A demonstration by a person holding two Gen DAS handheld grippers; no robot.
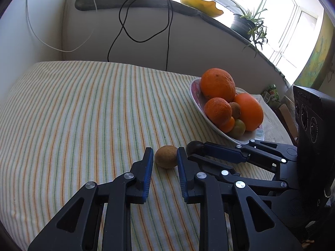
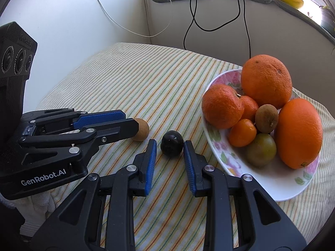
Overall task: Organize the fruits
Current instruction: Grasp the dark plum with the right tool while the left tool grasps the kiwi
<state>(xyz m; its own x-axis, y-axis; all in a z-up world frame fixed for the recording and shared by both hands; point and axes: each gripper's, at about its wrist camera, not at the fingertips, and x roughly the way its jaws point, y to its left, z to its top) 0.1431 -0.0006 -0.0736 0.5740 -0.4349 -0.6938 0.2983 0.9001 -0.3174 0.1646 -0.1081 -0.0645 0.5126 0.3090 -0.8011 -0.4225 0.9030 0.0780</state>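
Left tongs [image 1: 165,156] spread around a kiwi [image 1: 166,156]; right tongs [image 2: 170,146] spread around a dark plum [image 2: 172,143], both on the striped counter [image 1: 83,108], left of the fruit bowl [image 2: 272,186].

A home: striped tablecloth [image 1: 83,108], potted plant [image 1: 249,24] on windowsill.

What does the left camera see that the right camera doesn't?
Only the left wrist view shows the potted plant on the sill and the bright windows.

Only the right wrist view shows the pink flowers painted inside the bowl and the GenRobot.AI label.

Both show the brown kiwi on the striped cloth, the dark plum, the big orange, and both pairs of jaws open around the loose fruits.
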